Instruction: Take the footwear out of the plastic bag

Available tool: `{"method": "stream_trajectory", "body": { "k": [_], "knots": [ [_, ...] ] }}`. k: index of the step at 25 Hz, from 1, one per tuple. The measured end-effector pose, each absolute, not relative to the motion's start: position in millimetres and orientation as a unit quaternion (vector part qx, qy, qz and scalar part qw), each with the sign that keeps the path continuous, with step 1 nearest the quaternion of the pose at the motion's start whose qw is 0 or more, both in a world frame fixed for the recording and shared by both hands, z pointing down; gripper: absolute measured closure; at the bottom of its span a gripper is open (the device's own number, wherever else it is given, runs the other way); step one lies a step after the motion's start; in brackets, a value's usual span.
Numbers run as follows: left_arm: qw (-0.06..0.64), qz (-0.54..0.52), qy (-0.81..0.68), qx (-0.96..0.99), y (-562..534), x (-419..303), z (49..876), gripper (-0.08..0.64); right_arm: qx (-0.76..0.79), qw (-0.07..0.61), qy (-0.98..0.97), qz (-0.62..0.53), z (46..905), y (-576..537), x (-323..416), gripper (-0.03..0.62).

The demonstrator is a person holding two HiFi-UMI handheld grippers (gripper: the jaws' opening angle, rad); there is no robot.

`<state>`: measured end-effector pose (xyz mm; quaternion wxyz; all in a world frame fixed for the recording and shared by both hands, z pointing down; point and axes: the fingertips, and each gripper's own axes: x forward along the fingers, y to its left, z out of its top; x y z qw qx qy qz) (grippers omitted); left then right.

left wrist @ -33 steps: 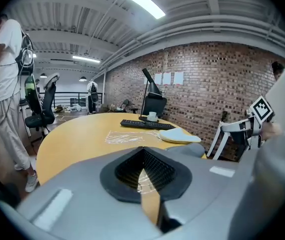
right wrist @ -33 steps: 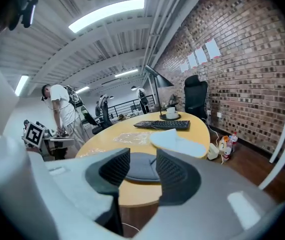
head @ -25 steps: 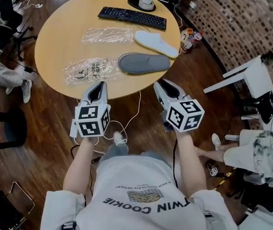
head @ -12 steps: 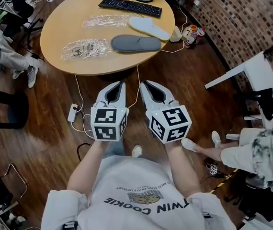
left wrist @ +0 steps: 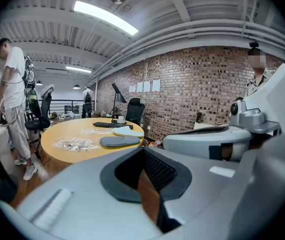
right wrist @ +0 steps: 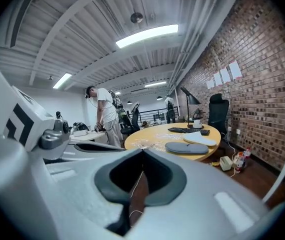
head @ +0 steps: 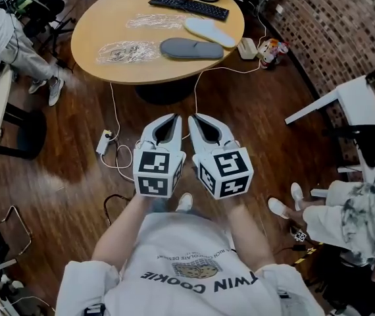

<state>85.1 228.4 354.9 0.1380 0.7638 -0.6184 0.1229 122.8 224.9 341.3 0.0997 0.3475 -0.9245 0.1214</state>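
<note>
**A:** Where does the footwear lie?

**B:** On the round counter [head: 108,18], bare. The grey slipper [head: 191,49] lies beside one clear plastic bag [head: 127,51]. The white slipper [head: 210,32] lies just behind it, next to the second plastic bag [head: 154,21]. Both bags look flat and empty, so the task appears done.

**A:** And the tongs?

**B:** The left tongs [head: 173,118] and right tongs [head: 195,118] are side by side above the wooden floor, well apart from the counter. The left pair is closed, tip against tip, on nothing. The right pair has just been closing and now meets, also with nothing between.

**A:** How would a slipper handle?

**B:** Probably light, soft and bendable, with little risk of breaking. A pinch on the heel rim or the edge of the sole should hold it. The bags look thin, crinkly and likely slippery.

**A:** Counts?

**B:** Two slippers, two bags, two tongs, one keyboard [head: 189,6].
</note>
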Motion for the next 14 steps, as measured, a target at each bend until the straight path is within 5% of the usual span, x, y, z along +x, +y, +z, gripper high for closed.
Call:
{"method": "stream_trajectory", "body": {
  "k": [14],
  "knots": [
    [0.146, 0.119, -0.612, 0.768, 257.4, 79.2, 355.8, 0.554, 0.355, 0.102, -0.921, 0.122, 348.4, 250.2, 113.3, 0.591]
  ]
}}
